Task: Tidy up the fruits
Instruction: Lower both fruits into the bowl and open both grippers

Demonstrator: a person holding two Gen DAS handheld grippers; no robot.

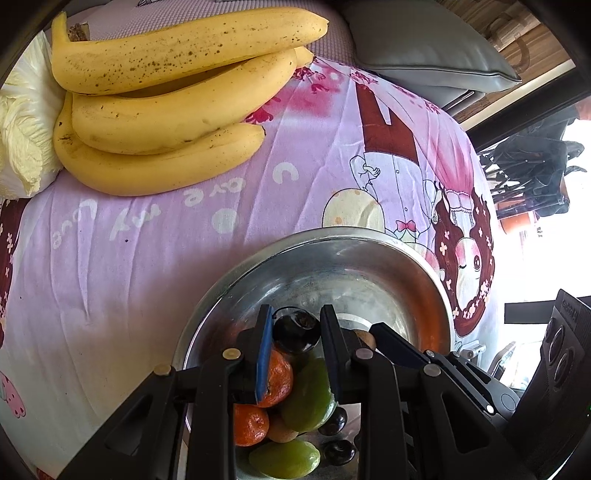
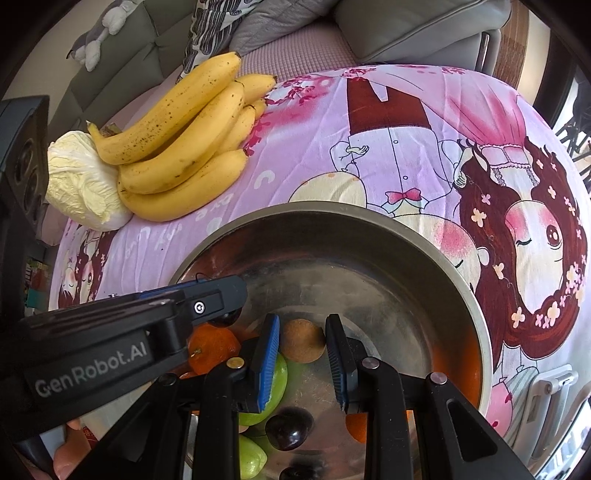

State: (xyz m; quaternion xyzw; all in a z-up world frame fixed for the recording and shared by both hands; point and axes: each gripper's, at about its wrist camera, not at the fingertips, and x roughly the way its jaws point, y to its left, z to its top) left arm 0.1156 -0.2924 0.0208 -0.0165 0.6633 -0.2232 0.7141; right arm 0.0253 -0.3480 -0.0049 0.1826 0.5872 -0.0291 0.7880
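A steel bowl (image 1: pixel 424 273) (image 2: pixel 443 266) sits on the pink cartoon cloth and holds small fruits: tangerines (image 1: pixel 277 380) (image 2: pixel 214 349), green fruits (image 1: pixel 308 400) (image 2: pixel 275 384), dark plums (image 1: pixel 295 332) (image 2: pixel 288 428) and a brown round fruit (image 2: pixel 303 340). My left gripper (image 1: pixel 295 321) hangs over the bowl with a dark plum between its fingertips; whether the pads touch it is unclear. It enters the right wrist view (image 2: pixel 221 291) from the left. My right gripper (image 2: pixel 302 328) is open over the bowl, the brown fruit lying between its tips below. A banana bunch (image 1: pixel 162 99) (image 2: pixel 184 147) lies at the cloth's far left.
A pale cabbage (image 1: pixel 22 133) (image 2: pixel 81 184) rests against the bananas' stem end. Grey sofa cushions (image 1: pixel 424 44) (image 2: pixel 406 26) and a plush toy (image 2: pixel 99 29) lie beyond the cloth. Dark furniture (image 1: pixel 535 173) stands at the right by a bright window.
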